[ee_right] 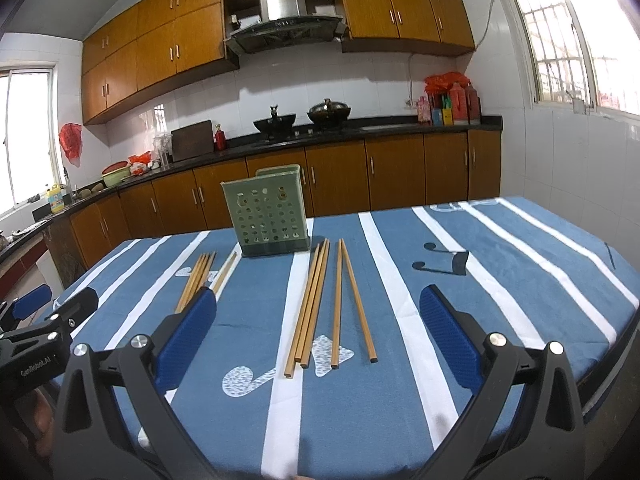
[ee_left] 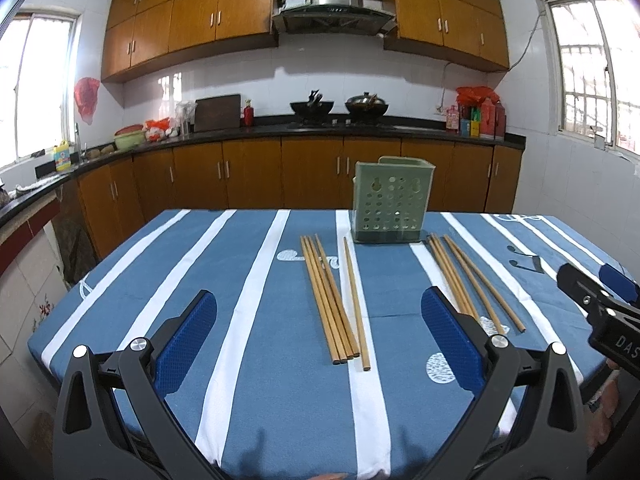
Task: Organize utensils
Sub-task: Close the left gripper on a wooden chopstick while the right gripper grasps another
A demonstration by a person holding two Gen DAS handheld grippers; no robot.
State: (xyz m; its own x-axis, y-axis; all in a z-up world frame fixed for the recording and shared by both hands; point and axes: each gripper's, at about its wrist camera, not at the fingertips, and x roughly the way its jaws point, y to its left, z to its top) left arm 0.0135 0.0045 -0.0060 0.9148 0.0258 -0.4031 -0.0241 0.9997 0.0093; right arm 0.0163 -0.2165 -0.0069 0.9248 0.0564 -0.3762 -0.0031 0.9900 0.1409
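A green perforated utensil holder stands upright at the far side of the table; it also shows in the right wrist view. Two groups of wooden chopsticks lie flat in front of it: a left group and a right group. My left gripper is open and empty, hovering over the near end of the left group. My right gripper is open and empty over the near end of the right group. Each gripper shows at the edge of the other's view.
The table wears a blue cloth with white stripes. Behind it run kitchen counters with wooden cabinets, two woks on a stove and a range hood. A tiled wall and window are at the right.
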